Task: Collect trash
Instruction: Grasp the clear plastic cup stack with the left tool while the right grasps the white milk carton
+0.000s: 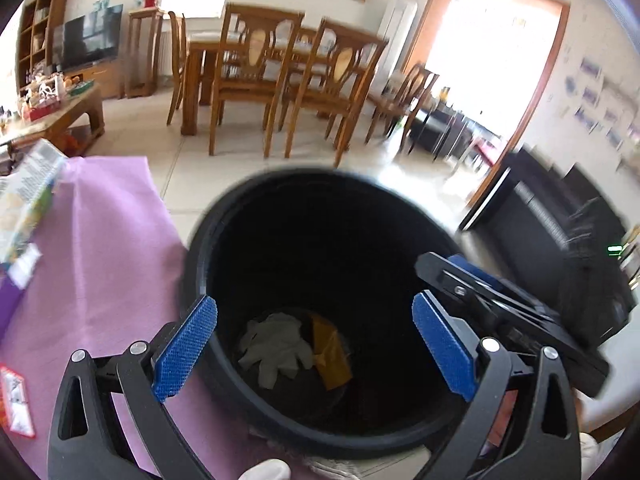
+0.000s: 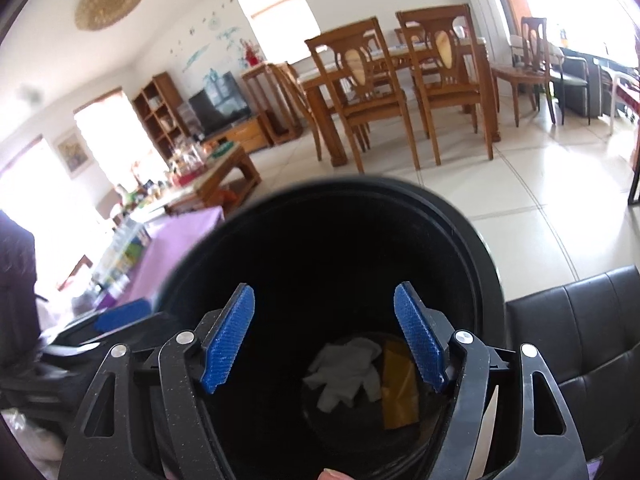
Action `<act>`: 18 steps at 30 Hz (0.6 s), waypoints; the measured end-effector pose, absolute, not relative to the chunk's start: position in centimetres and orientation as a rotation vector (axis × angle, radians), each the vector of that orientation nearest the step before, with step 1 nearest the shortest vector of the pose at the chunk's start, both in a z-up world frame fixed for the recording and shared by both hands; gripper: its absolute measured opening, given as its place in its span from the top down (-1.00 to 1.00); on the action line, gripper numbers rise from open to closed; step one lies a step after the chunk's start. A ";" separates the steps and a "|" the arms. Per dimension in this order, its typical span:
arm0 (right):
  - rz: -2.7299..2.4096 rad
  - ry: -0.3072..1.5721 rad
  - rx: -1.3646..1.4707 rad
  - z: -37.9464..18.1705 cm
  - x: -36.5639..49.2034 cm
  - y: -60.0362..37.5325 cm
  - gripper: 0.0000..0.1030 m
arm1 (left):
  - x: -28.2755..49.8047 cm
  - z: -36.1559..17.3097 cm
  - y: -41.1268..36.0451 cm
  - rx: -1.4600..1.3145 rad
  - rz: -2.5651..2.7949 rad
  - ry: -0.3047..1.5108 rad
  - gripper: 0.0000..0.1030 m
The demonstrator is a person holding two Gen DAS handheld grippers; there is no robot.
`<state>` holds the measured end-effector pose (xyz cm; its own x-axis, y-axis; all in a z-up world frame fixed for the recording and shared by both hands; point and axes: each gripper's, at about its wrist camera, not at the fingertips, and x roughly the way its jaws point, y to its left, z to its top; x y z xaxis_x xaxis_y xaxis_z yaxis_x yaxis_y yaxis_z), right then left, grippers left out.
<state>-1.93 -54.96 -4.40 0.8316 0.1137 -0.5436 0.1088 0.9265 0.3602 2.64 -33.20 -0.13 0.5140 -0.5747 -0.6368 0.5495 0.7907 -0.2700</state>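
**Both grippers over the bin, the leftover litter off to the left**

I have both grippers above the mouth of the black bin [image 1: 320,300], pointing down into it. The left gripper [image 1: 316,348] has its jaws wide apart with nothing between them; the right gripper [image 2: 324,340] is also spread and empty. At the bottom of the bin lie a crumpled white tissue [image 1: 276,344] and a yellow wrapper [image 1: 330,348], touching each other.

What I judge still needs collecting sits to the left of the bin, on the bench under its purple cloth [image 1: 100,220]: a printed packet [image 1: 28,204] at the far left edge, tilted, and a small red-and-white wrapper [image 1: 14,400] nearer me. My left gripper is the nearer one to both, so I reckon the next reach is a swing left with that hand.
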 end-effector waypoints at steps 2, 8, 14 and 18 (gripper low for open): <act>0.019 0.561 0.390 -3.0 -2.1 -54.1 -0.53 | 1.6 1.6 -30.9 -0.069 -0.683 0.720 -0.89; 0.112 0.553 0.314 0.9 -0.6 -46.9 -0.55 | 0.0 5.4 -19.8 -0.067 -0.536 0.547 -0.90; 0.222 0.640 0.283 1.5 4.1 -37.7 -0.56 | 1.4 5.0 -11.4 0.156 -0.276 0.497 -0.90; 0.283 0.707 0.284 1.6 8.9 -31.4 -0.56 | 3.8 3.8 -9.3 0.268 -0.246 0.534 -0.90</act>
